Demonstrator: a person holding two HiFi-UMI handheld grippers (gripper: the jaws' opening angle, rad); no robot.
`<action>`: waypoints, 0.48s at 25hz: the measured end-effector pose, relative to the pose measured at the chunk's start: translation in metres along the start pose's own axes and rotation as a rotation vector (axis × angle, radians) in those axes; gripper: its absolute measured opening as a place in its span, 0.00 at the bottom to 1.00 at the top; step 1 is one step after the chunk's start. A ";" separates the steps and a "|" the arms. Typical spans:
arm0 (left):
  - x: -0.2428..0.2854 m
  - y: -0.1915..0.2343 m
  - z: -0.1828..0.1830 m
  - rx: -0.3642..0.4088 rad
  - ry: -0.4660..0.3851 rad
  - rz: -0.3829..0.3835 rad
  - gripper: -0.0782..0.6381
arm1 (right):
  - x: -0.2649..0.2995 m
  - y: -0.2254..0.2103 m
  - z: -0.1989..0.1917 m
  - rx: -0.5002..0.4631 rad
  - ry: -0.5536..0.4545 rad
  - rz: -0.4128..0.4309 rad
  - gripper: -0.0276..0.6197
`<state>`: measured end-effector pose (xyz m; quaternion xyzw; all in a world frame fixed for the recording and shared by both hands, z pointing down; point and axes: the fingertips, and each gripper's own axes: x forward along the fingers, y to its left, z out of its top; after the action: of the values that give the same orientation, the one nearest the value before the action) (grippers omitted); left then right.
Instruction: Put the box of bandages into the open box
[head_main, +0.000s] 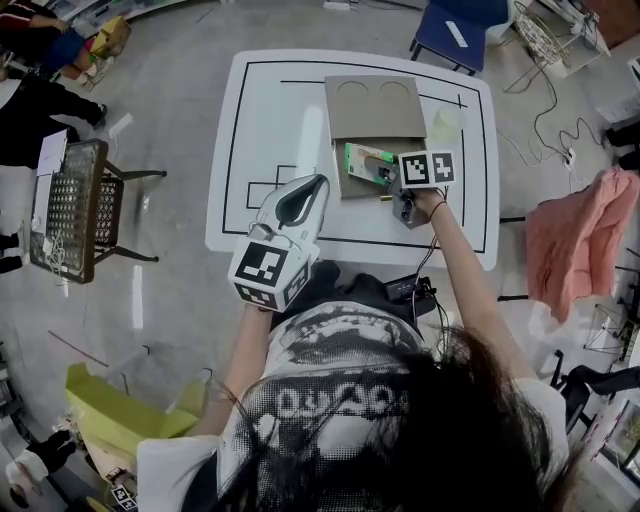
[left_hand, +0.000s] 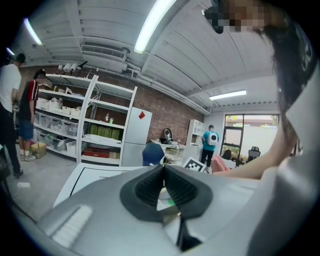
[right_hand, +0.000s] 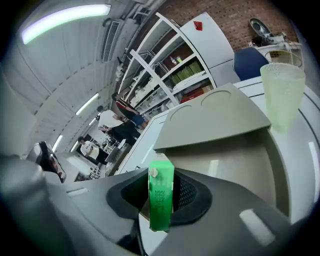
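Head view: the marker cube (head_main: 427, 168) of the right claw (head_main: 388, 182) covers one end of the bandage box (head_main: 362, 160) and part of the open box (head_main: 350, 188); package print illegible.

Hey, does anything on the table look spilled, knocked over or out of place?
Nothing stands out. The open box sits flat on the table, lid folded back, the cup stands upright, and the right gripper holds the green bandage box over it.

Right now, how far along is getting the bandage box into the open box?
Done: the green bandage box is picked up, clamped in the right gripper. In hand: it is held over the open box, not yet released. Left: lower it in and let go. The left gripper is shut and empty, off to the side.
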<state>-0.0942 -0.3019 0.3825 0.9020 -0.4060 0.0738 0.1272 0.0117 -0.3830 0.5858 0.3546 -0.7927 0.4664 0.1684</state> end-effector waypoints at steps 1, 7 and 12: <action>-0.001 0.002 -0.001 -0.002 0.001 0.004 0.11 | 0.002 -0.001 0.000 0.021 0.007 0.015 0.18; -0.007 0.010 -0.006 -0.017 0.008 0.025 0.11 | 0.009 -0.013 -0.001 0.042 0.041 0.003 0.21; -0.009 0.014 -0.011 -0.018 0.020 0.033 0.11 | 0.012 -0.023 0.003 -0.015 0.013 -0.068 0.28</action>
<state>-0.1113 -0.3014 0.3933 0.8932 -0.4201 0.0812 0.1383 0.0199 -0.3974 0.6054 0.3770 -0.7824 0.4569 0.1921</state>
